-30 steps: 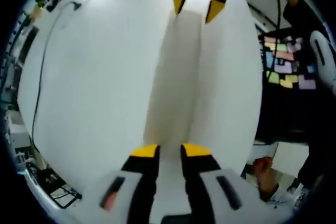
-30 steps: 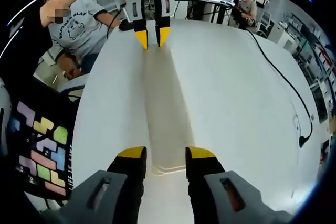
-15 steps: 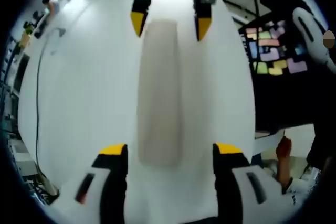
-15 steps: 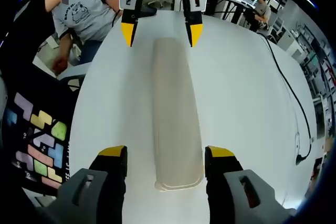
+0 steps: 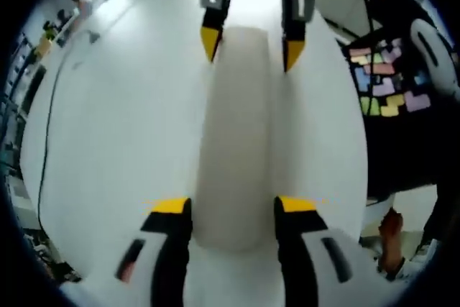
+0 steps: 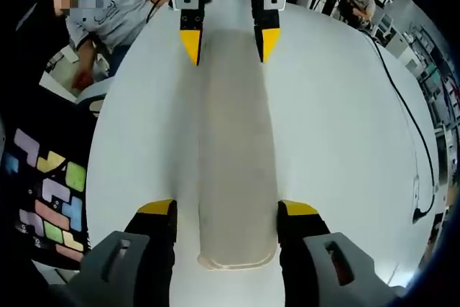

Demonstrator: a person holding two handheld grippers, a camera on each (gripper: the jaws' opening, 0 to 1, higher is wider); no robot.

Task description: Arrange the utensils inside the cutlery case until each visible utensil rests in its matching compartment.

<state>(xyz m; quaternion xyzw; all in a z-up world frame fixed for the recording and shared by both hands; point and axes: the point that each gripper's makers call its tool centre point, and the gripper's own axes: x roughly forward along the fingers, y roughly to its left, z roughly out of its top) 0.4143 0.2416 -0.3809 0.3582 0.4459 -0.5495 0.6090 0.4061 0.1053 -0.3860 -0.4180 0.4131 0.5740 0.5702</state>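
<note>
A long beige cutlery case (image 5: 233, 141) (image 6: 236, 149) lies closed on the white table (image 5: 122, 127), and no utensils are visible. My left gripper (image 5: 233, 206) is open, its jaws flanking the case's near end, close to its sides. My right gripper (image 6: 227, 208) is open too and straddles the opposite end with a small gap on each side. In the left gripper view the right gripper (image 5: 251, 47) comes in from the top over the far end. In the right gripper view the left gripper (image 6: 228, 41) does likewise.
A black cable (image 6: 402, 113) runs across the white table (image 6: 338, 141). A black mat with coloured puzzle shapes (image 6: 50, 199) (image 5: 388, 84) lies beyond the table edge. A person in a grey T-shirt (image 6: 108, 5) sits by the far corner.
Both grippers' jaws have opened from a narrow gap to wide, straddling the case's ends. The left jaws have since narrowed slightly towards the case's sides.
</note>
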